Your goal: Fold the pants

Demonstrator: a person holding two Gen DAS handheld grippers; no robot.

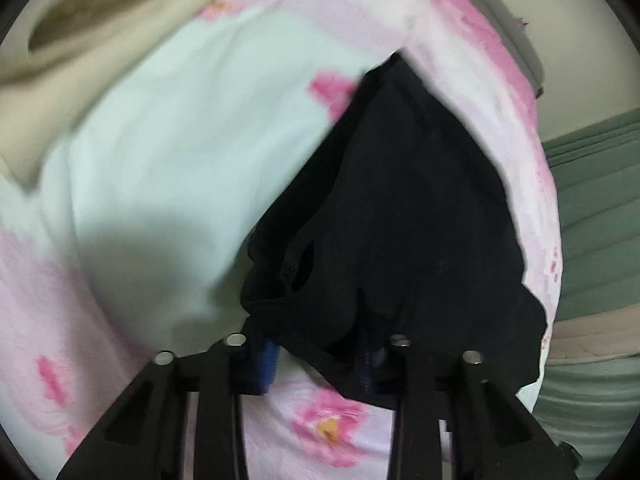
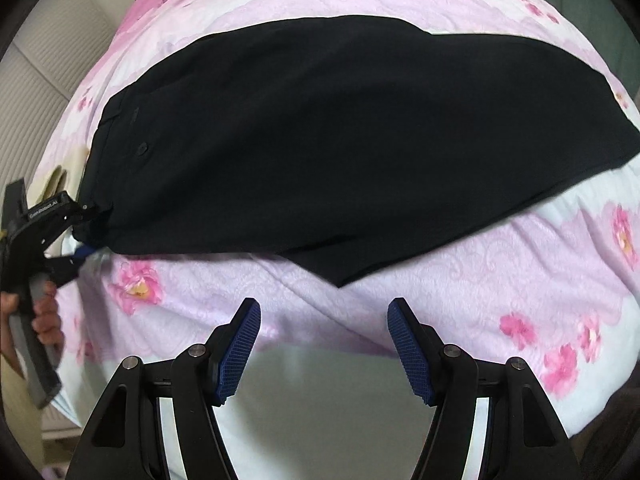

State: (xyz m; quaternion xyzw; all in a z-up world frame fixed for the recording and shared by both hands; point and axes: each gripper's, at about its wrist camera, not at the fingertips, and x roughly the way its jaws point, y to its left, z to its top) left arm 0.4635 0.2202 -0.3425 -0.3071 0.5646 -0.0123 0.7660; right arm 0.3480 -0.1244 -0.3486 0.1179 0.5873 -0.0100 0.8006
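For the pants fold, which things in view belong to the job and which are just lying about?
Part of the job:
black pants, laid flat
left gripper, at the pants' waist corner
right gripper, open above the sheet

Just there:
floral bedsheet, the work surface
beige pillow
green fabric beside the bed

Only one piece of lettering shows: small white print on the black body of the left gripper (image 2: 86, 236), seen at the left edge of the right wrist view, just left of the waist end of the black pants (image 2: 320, 140). It seems to read "GenRobot.AI", though the letters are tiny and tilted, so the spelling is not certain. The left wrist view, blurred, carries no legible writing, and the pants and floral bedcover (image 2: 440, 280) beneath them bear none
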